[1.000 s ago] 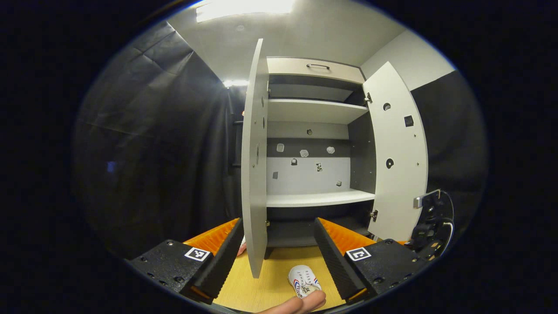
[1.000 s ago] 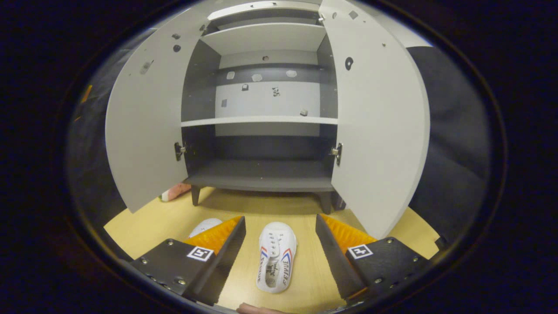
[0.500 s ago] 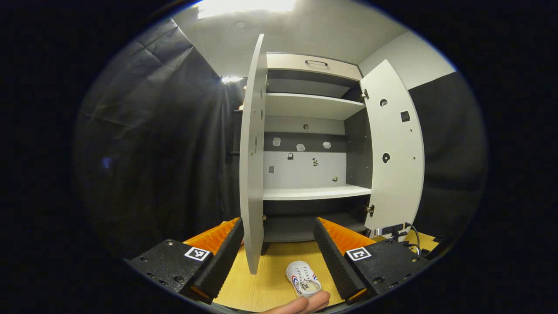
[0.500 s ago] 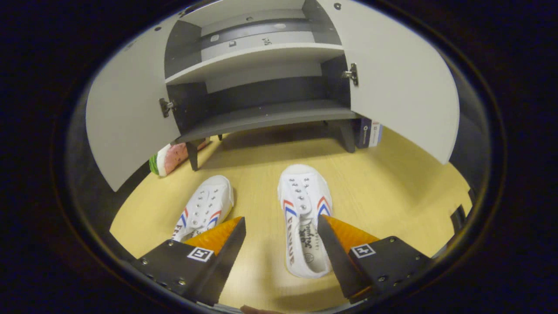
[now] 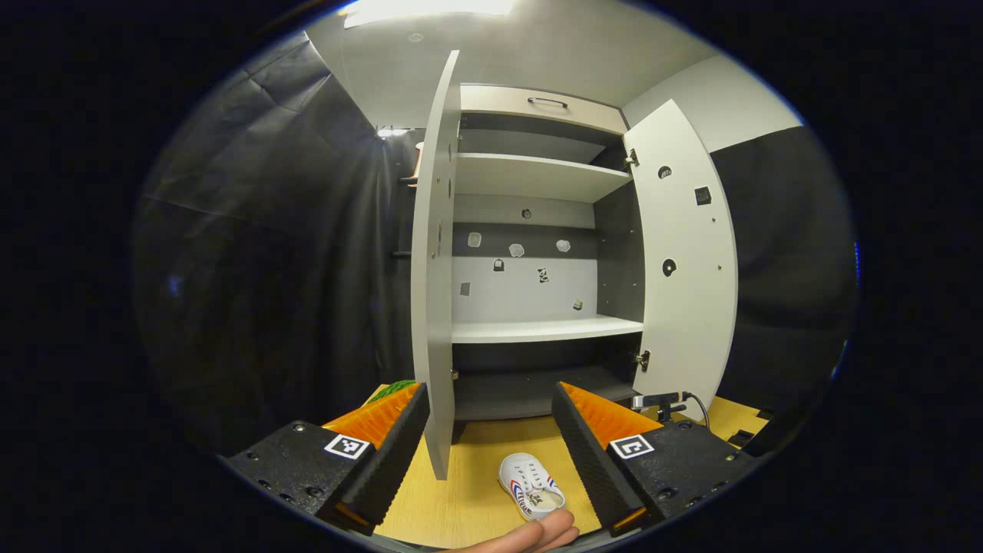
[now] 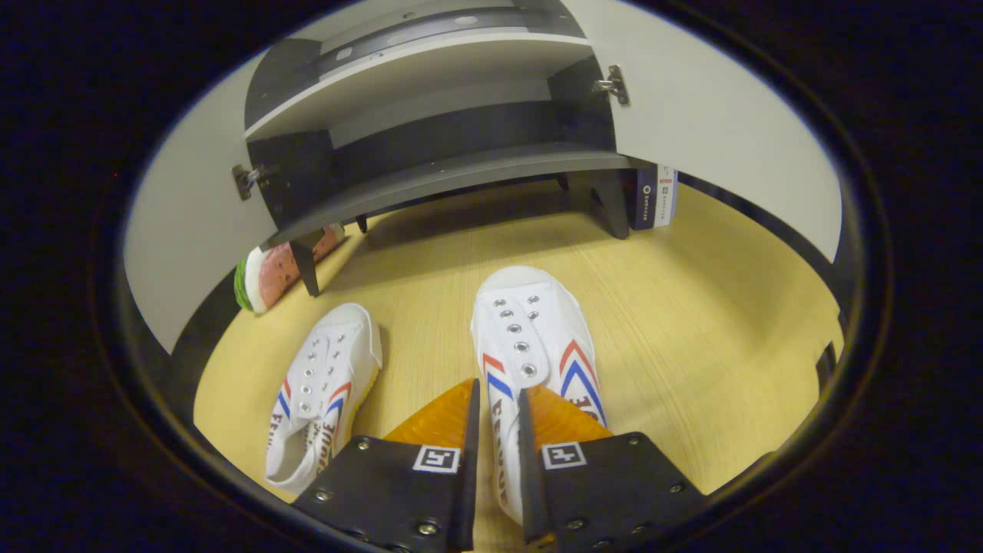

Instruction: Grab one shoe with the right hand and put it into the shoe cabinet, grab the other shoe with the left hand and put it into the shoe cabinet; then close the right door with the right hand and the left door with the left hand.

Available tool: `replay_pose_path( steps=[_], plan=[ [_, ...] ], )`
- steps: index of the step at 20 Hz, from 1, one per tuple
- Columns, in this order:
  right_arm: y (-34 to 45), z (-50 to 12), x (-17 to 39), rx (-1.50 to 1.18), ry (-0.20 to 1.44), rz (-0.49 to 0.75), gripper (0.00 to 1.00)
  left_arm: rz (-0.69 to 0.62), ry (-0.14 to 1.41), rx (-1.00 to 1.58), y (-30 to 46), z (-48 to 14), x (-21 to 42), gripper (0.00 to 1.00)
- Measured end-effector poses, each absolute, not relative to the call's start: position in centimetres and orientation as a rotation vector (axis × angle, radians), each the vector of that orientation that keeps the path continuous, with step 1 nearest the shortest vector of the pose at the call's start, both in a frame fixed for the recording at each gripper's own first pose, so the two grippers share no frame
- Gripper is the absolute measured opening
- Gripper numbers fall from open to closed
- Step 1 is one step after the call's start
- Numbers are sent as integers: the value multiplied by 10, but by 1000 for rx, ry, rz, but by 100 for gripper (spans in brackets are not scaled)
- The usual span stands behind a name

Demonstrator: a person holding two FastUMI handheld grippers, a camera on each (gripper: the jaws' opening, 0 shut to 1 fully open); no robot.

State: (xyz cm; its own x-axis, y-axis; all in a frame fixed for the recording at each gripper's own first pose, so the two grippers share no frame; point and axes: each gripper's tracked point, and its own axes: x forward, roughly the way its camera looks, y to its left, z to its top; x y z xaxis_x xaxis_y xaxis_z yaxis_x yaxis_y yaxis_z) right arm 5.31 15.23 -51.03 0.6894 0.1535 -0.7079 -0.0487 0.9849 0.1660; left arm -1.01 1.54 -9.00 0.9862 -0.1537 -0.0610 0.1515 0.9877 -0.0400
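Two white shoes lie on the pale wooden floor [image 6: 691, 307] in front of an open shoe cabinet [image 6: 461, 165]. In the right gripper view, the right gripper [image 6: 496, 430] is clamped on the left side wall of the nearer shoe [image 6: 534, 346], its fingers drawn close with the canvas edge pinched between them. The other shoe [image 6: 326, 384] lies just to the left, apart from the first, toe also toward the cabinet. A strip of bare floor runs between both toes and the cabinet's dark bottom shelf [image 6: 430, 180], which stands on short legs. A watermelon-slice toy [image 6: 273, 269] rests by the left front leg; a small box [image 6: 656, 196] stands by the right one.

In the left gripper view, the left gripper [image 5: 489, 430] hangs spread wide and grasps nothing, with a fingertip of the person's hand [image 5: 549, 530] at the bottom rim. A shoe [image 5: 530, 484] lies on the floor between its fingers, touching neither. The left door [image 5: 431, 269] stands edge-on, close ahead of the left finger; the right door [image 5: 683, 261] is swung wide. Between the two door edges the cabinet's shelves are bare. A drawer with a handle [image 5: 547, 100] tops it.
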Motion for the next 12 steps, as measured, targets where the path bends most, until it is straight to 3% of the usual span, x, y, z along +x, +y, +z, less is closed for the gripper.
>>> replay_pose_path(
  steps=[2, 7, 8, 9, 10, 12],
  plan=[
    [151, -512, 54, 137, 789, 167, 18, -163, 57, -42, 15, -90, -10, 98],
    [152, -508, 58, 26, 765, 215, 18, -179, 71, -47, 10, -98, -4, 98],
    [155, -514, 58, 35, 758, 220, 9, -180, 84, -42, 10, -103, -3, 98],
    [156, -521, 65, 41, 751, 225, 9, -179, 95, -37, 9, -106, -3, 98],
    [155, -513, 62, 70, 750, 228, 2, -176, 100, -34, 10, -107, -2, 98],
    [155, -508, 62, 118, 714, 260, 1, -171, 102, -27, 11, -109, 0, 98]
  ],
)
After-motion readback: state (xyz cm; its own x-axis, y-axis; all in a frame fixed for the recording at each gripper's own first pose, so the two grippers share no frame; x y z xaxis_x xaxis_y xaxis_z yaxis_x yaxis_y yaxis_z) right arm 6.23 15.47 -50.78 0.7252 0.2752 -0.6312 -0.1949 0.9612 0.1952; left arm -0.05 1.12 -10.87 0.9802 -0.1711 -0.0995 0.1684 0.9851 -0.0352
